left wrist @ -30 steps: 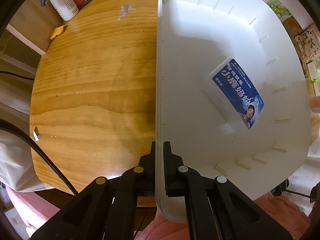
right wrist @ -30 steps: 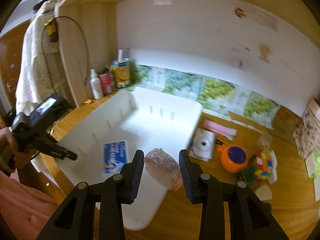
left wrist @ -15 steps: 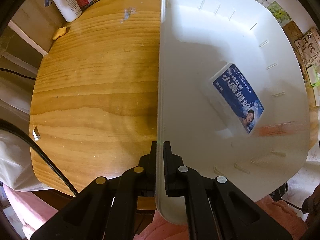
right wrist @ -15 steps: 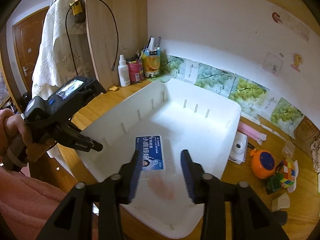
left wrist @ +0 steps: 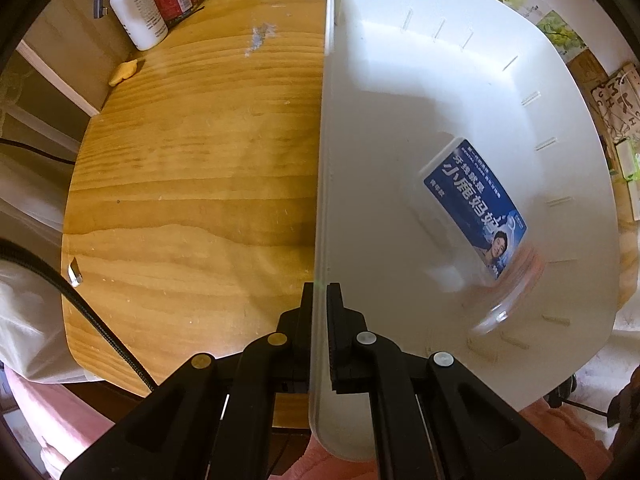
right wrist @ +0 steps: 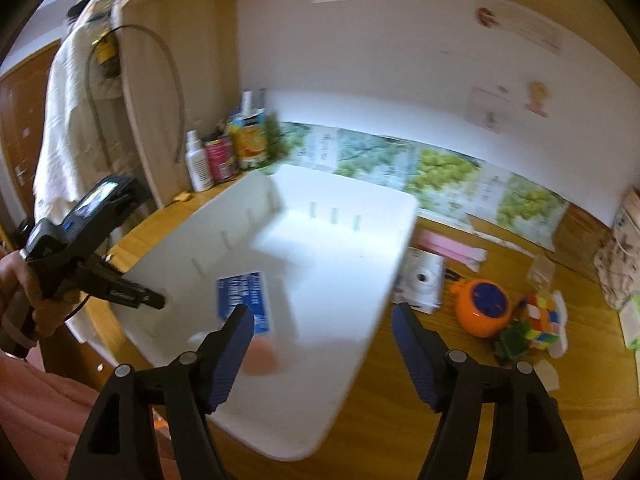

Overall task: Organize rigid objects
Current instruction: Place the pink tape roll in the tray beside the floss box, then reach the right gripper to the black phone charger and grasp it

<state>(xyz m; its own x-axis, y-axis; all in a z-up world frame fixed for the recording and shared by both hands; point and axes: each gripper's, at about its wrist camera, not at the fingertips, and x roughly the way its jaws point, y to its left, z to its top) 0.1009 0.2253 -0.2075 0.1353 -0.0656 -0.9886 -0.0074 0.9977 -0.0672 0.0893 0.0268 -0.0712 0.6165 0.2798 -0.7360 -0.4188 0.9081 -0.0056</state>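
Down in the left wrist view, the left gripper [left wrist: 318, 296] is clamped on the white bin's [left wrist: 400, 80] wall at bottom centre; a blue-labelled box [left wrist: 476, 208] lies inside at right, a blurred pink case [left wrist: 516, 276] just below it.

Over in the right wrist view, the right gripper [right wrist: 322, 330] is opening, nothing between its fingers [right wrist: 236, 344]; the pink case [right wrist: 260, 356] lies in the bin [right wrist: 344, 240] at lower left, beside the box [right wrist: 244, 296].

Inside the white bin [right wrist: 340, 240] — two things: one blue-labelled box [right wrist: 243, 300], one pink case [right wrist: 260, 356]. Beside it — one camera [right wrist: 420, 280], one orange toy [right wrist: 484, 308], one puzzle cube [right wrist: 540, 320].
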